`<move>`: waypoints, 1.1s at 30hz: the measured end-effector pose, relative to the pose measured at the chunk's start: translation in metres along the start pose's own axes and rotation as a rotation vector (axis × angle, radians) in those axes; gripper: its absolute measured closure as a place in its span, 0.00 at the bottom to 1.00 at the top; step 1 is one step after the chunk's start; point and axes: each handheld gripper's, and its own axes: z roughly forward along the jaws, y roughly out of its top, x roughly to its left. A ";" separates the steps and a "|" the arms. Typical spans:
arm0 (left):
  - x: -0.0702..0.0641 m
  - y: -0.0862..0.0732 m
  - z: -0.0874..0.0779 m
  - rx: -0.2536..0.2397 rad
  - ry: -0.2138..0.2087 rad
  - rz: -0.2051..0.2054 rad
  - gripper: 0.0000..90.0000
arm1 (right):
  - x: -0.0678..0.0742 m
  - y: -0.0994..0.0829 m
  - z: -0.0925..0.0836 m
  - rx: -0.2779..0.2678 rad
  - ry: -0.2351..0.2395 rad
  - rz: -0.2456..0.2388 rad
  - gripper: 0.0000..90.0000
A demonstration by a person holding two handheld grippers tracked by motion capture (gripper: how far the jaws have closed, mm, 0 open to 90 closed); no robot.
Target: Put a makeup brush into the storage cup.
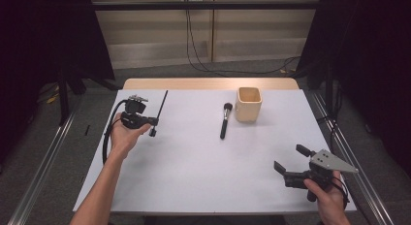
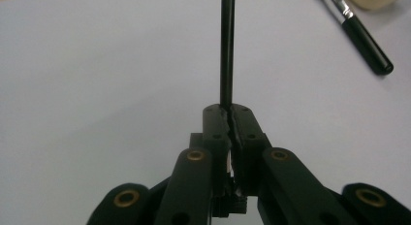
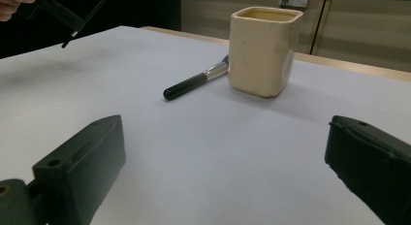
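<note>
My left gripper (image 1: 155, 122) is held above the left part of the white table (image 1: 194, 176), shut on a thin black stick (image 1: 161, 106) that points up and away from the jaws. In the left gripper view the jaws (image 2: 228, 109) pinch the stick (image 2: 227, 50) near its lower end. A black-handled makeup brush (image 1: 225, 120) lies flat at the table's middle, just left of a cream square cup (image 1: 248, 104). My right gripper (image 1: 292, 158) hovers at the front right, open and with nothing between its jaws (image 3: 223, 152), facing the cup (image 3: 261, 50) and the brush (image 3: 194, 83).
The table's wooden far edge (image 1: 208, 83) borders a floor with trailing cables (image 1: 232, 70). Metal rails (image 1: 349, 152) run along both sides of the table. Dark curtains stand left and right.
</note>
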 end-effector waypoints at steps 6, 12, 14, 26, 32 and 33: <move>0.000 -0.006 -0.005 -0.097 -0.007 -0.011 0.96 | 0.000 0.000 0.001 -0.002 0.000 0.001 0.00; -0.006 -0.010 -0.010 -0.193 -0.033 0.014 0.96 | 0.000 0.000 0.001 -0.002 0.000 0.004 0.00; -0.010 -0.011 -0.013 -0.220 -0.038 0.027 0.96 | 0.000 0.000 0.000 -0.001 -0.001 0.003 0.00; -0.017 -0.020 -0.017 -0.252 -0.132 0.056 0.96 | 0.000 0.000 0.000 0.002 -0.002 0.008 0.00; -0.027 -0.022 -0.020 -0.272 -0.195 0.086 0.96 | 0.000 0.000 0.001 0.000 0.001 0.009 0.00; -0.030 -0.023 -0.020 -0.275 -0.203 0.093 0.96 | 0.000 0.000 0.001 0.000 0.001 0.008 0.00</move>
